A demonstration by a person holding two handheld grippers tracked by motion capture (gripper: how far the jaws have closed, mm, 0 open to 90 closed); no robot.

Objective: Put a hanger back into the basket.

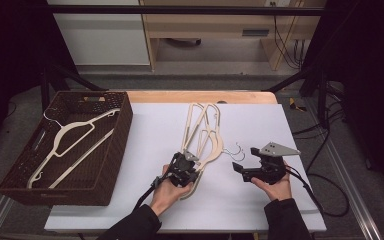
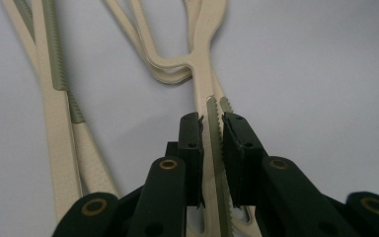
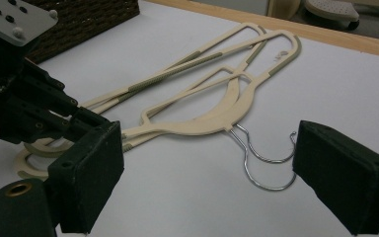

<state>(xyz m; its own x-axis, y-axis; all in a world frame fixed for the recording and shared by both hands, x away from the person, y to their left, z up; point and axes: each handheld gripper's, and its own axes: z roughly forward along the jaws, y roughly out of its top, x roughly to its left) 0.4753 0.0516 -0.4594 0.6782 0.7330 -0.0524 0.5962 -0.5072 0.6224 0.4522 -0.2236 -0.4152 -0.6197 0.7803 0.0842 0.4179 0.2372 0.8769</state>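
Cream plastic hangers (image 1: 202, 132) lie stacked mid-bench in the high view, the left gripper (image 1: 184, 169) hiding their near end; its own view shows its jaws pinched on one hanger arm (image 2: 216, 143); the right gripper (image 3: 207, 173) view shows open jaws short of the wire hooks (image 3: 266, 160), edges cropped.

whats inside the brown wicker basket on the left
One cream hanger lies flat inside the wicker basket, with its metal hook toward the far left corner. The basket's near wall hides the bottom along that side, so anything small there cannot be seen.
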